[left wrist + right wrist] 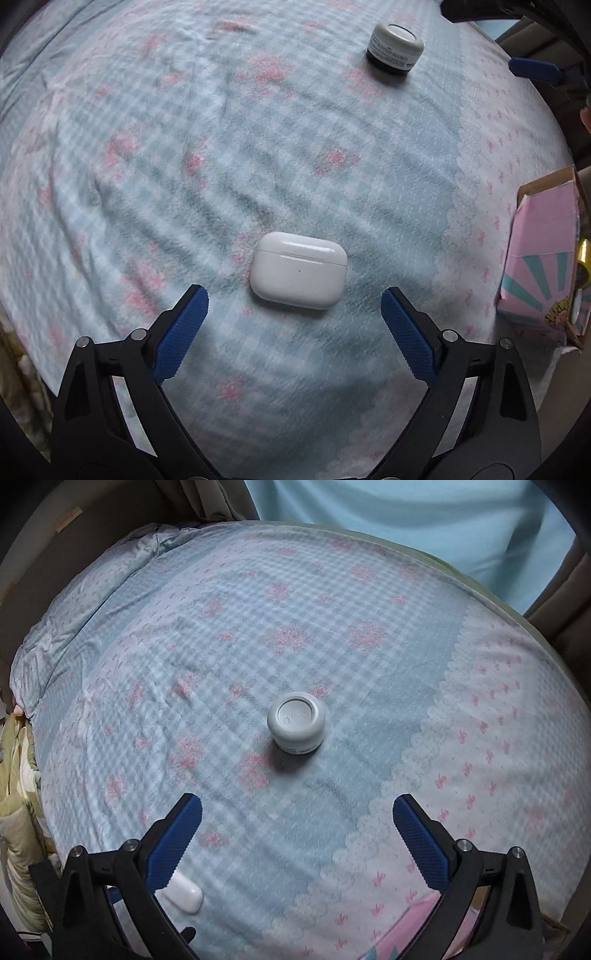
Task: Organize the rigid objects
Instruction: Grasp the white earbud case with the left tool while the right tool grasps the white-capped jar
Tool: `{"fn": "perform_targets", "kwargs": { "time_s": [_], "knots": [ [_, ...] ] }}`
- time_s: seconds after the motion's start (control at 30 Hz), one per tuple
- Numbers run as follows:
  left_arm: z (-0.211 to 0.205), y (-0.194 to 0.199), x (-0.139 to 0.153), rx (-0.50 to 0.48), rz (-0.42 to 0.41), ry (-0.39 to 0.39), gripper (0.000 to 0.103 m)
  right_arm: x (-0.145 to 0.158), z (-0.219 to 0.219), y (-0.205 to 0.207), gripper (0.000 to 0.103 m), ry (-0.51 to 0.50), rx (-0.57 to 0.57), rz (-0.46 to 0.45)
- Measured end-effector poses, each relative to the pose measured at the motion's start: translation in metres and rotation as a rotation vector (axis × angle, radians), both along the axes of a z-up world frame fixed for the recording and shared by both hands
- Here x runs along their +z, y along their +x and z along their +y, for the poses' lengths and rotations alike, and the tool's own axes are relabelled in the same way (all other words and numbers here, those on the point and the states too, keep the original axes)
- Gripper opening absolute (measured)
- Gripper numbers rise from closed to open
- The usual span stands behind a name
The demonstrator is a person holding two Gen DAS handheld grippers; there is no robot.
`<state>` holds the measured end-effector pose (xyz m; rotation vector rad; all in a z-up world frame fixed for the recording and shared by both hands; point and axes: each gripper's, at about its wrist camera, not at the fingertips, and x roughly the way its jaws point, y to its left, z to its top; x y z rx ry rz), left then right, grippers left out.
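Writing: the jar point(395, 48) carries a printed label band round its side, too blurred to read; its top face shows embossed marks, also illegible. The pink box point(541, 266) at the right edge of the left view bears a teal sunburst and a scrap of yellow lettering, not legible. The case point(299, 275) has no visible branding, only a small dot on its front.

Orientation: the case lies flat on the bedspread point(258, 147), long axis roughly crosswise to the left gripper point(294, 301), lid seam towards the far side, tilted slightly. It sits just ahead of the fingertips, between their lines, not touched. The jar stands upright, well apart from the case, centred ahead of the right gripper point(297, 806) and clear of it.

Materials: case, glossy white hard plastic, rounded corners. Jar, squat cylinder, matte pale body on a dark base (base seen in the left view only). Bedspread, soft checked blue cloth with pink flowers and a scalloped border. Pads point(183, 336), blue, knurled.

Jaws: both grippers stand wide apart, holding nothing.
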<state>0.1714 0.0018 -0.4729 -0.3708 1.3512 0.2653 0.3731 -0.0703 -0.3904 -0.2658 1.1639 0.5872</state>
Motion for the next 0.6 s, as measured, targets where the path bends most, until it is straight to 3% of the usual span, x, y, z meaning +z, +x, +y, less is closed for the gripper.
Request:
{"fn": "perform_targets", "kwargs": {
  "time_s": [0.2, 0.43, 0.53, 0.6],
  "knots": [
    [-0.004, 0.007, -0.027, 0.032, -0.027, 0.038, 0.088, -0.041, 0.018, 0.021, 0.103, 0.009, 0.042, -0.045],
    [-0.02, 0.008, -0.033, 0.012, -0.063, 0.11, 0.086, -0.068, 0.032, 0.037, 0.098, 0.024, 0.055, -0.079],
    [-0.024, 0.008, -0.032, -0.001, -0.072, 0.13, 0.077, -0.075, 0.037, 0.042, 0.097, 0.033, 0.058, -0.084],
    [-0.025, 0.009, -0.03, -0.012, -0.083, 0.134, 0.071, -0.078, 0.041, 0.045, 0.09, 0.037, 0.062, -0.082]
  ]
}}
